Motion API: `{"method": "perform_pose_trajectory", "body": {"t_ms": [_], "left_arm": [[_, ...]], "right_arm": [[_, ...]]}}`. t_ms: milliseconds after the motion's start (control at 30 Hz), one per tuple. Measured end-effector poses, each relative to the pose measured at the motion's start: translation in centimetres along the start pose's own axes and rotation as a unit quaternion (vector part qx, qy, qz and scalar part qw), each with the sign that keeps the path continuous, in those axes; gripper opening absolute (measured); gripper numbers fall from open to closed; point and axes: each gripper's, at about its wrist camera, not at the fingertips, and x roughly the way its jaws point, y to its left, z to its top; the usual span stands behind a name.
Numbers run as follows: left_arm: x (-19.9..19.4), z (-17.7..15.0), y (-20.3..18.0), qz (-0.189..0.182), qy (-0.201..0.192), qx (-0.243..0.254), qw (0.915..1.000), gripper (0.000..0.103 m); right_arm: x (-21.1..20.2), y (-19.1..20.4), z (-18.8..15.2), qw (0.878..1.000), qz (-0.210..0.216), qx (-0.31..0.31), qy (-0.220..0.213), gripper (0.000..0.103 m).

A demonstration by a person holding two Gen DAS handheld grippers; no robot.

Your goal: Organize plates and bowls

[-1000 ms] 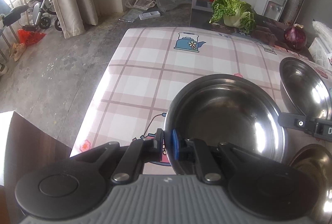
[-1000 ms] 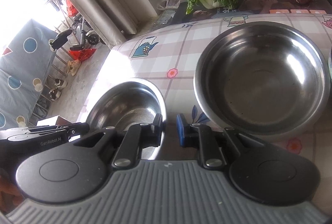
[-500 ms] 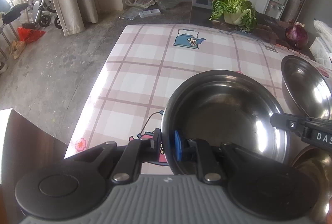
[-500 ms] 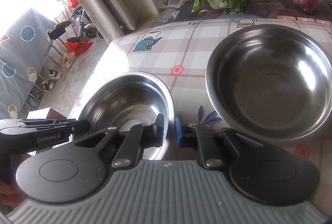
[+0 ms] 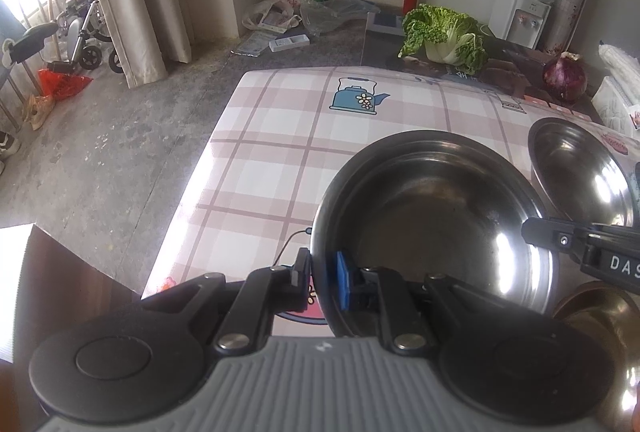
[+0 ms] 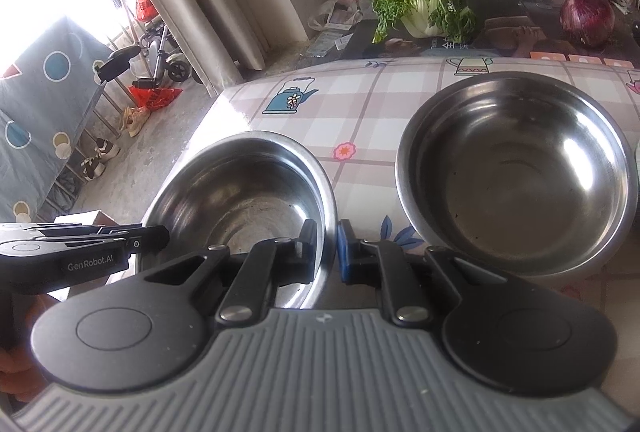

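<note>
Since a second ago, right gripper (image 6: 328, 244) now pinched beside left gripper (image 5: 319, 278) on near bowl (image 5: 432, 232); stacking into lower-right bowl (image 6: 516, 172) undone.

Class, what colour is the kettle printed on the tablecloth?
Blue, with a white flower; the kettle shows best in the left wrist view.

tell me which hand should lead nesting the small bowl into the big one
Right, probably. Both tongs are shut on the small bowl rim, but the right tongs grip the side facing the big bowl; the left tongs hold the far side.
</note>
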Motion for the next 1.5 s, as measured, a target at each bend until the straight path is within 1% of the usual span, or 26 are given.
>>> {"method": "perform_pose_trajectory", "body": {"t_ms": [333,667,967,1167,1333,1500], "left_arm": [[-2.7,0.4,-0.9,-0.001,-0.026,0.006,0.9997,0.015],[-4.6,1.0,-3.6,-0.009,-0.045,0.019,0.9988,0.014],[-4.9,1.9,-8.2,-0.029,-0.053,0.044,0.9972,0.014],[-4.1,2.6,-11.6,-0.043,-0.051,0.062,0.9958,0.014],[-2.5,3.5,-13.7,-0.054,-0.038,0.061,0.9959,0.014],[-0.8,4.1,-15.6,-0.055,-0.026,0.07,0.9957,0.014]], "right_arm": [[-2.6,0.3,0.6,1.0,0.002,-0.003,-0.022,0.01],[-6.1,-1.2,0.8,0.999,-0.001,0.008,-0.05,0.01],[-9.5,-5.0,0.4,0.997,-0.019,0.028,-0.066,0.01],[-11.2,-8.1,0.4,0.995,-0.039,0.043,-0.076,0.01],[-11.4,-10.6,0.5,0.994,-0.052,0.059,-0.078,0.01],[-10.4,-13.2,0.8,0.992,-0.064,0.075,-0.075,0.011]]}}
